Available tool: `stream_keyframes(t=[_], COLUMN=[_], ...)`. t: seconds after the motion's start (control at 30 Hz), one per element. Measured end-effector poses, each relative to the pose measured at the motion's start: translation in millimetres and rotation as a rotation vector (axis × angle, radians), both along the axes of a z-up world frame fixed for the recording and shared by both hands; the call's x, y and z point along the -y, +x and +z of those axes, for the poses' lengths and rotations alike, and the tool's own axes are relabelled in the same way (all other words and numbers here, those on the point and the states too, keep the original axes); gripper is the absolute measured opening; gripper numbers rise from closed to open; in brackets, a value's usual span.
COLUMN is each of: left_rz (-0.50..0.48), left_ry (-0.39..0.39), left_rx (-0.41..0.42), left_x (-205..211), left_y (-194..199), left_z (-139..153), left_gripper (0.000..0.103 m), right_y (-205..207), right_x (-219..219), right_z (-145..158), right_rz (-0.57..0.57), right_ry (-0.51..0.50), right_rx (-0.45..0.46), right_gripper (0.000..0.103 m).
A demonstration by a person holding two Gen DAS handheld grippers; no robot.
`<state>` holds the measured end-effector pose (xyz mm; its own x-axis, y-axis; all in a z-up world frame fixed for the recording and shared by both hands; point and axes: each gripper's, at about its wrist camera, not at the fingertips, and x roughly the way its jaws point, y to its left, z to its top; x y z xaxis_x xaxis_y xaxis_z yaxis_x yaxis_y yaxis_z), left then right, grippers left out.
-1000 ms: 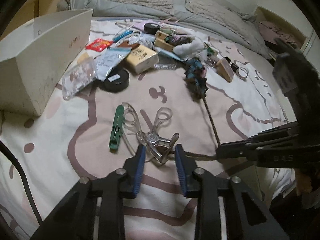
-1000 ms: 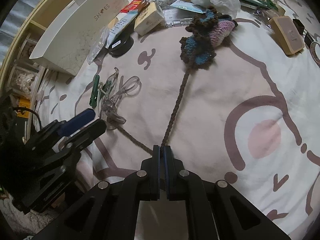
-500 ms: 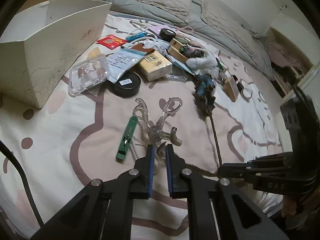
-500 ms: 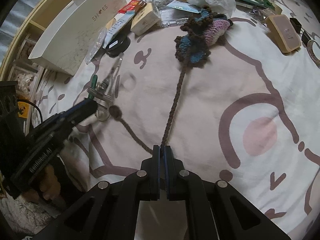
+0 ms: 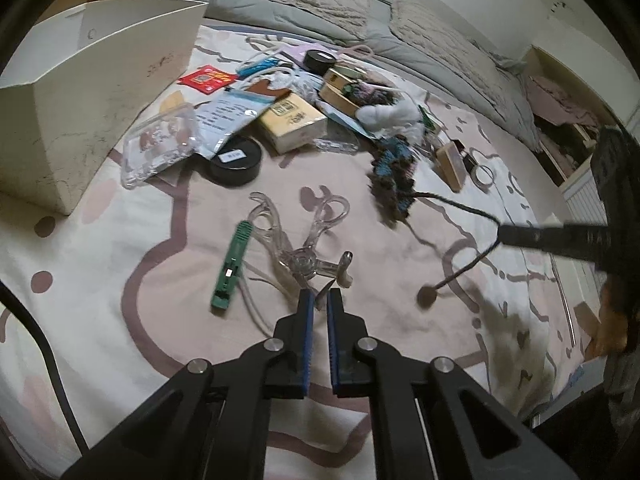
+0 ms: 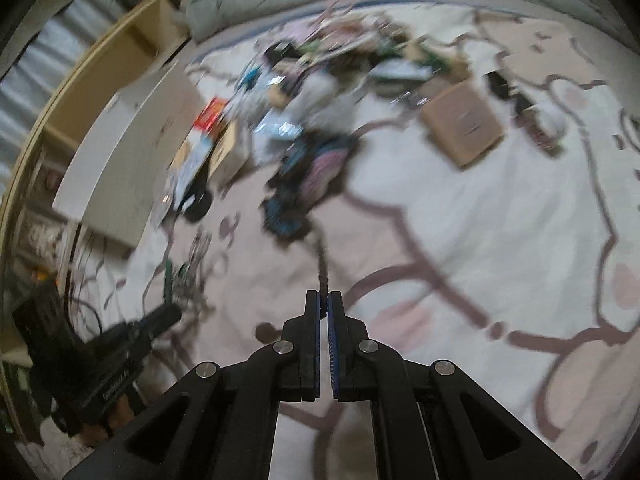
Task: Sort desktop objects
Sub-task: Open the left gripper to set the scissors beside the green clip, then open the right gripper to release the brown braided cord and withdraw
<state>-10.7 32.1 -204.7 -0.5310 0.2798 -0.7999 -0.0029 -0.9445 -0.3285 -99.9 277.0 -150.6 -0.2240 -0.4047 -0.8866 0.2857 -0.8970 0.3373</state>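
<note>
My left gripper [image 5: 319, 299] is shut on the tip of a clear-handled eyelash curler [image 5: 306, 240] and holds it just above the patterned bed sheet. A green clip-like tool [image 5: 231, 264] lies left of it. My right gripper [image 6: 324, 300] is shut on the brown braided cord [image 6: 321, 268] of a blue, pink and brown crocheted piece [image 6: 304, 176], lifted off the sheet; it shows in the left wrist view [image 5: 394, 176] hanging from the right gripper [image 5: 500, 234]. The right wrist view is motion-blurred.
A white open box [image 5: 80, 92] stands at the left. A heap of small items lies behind: a black round tin [image 5: 234, 162], a yellow box [image 5: 292, 122], a clear packet [image 5: 160, 144], a tan case [image 5: 452, 164]. A grey duvet [image 5: 360, 12] lies beyond.
My left gripper closed on the eyelash curler and raised it. My right gripper pulled the cord up and back, dragging the crocheted piece off the sheet.
</note>
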Motion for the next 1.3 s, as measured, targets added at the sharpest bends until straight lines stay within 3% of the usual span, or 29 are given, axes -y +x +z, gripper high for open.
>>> stream_keyframes(t=[0.27, 0.57, 0.6, 0.67, 0.73, 0.77, 0.83, 0.93, 1.13, 1.3], left_rz=[-0.064, 0.006, 0.016, 0.039, 0.078, 0.092, 0.109, 0.141, 0.166, 0.142], left_ry=[0.008, 0.019, 0.017, 0.002, -0.019, -0.024, -0.033, -0.065, -0.124, -0.182], left_rx=[-0.002, 0.003, 0.000, -0.010, -0.033, -0.040, -0.042, -0.046, -0.025, 0.005], left_x=[-18, -3, -1, 4, 10, 13, 18, 24, 31, 25], left_y=[5, 3, 3, 3, 3, 2, 0, -2, -5, -7], left_z=[1, 3, 5, 8, 13, 15, 17, 17, 7, -4], left_gripper=[0.007, 0.009, 0.011, 0.029, 0.040, 0.041, 0.043, 0.056, 0.057, 0.057], right_y=[-15, -18, -18, -17, -18, -18, -19, -18, -11, -4], right_x=[-47, -95, -101, -113, -123, -124, -121, -103, -49, -6], right_z=[12, 22, 22, 21, 20, 19, 19, 19, 18, 20], right_rz=[-0.150, -0.280, -0.294, -0.328, -0.355, -0.359, -0.347, -0.289, -0.123, -0.011], right_ry=[-0.005, -0.004, -0.001, 0.014, 0.019, 0.014, 0.002, -0.017, -0.078, -0.065], right_rx=[-0.034, -0.054, -0.049, -0.039, -0.038, -0.037, -0.036, -0.031, -0.018, -0.050], right_gripper=[0.005, 0.005, 0.005, 0.005, 0.005, 0.005, 0.005, 0.005, 0.005, 0.005])
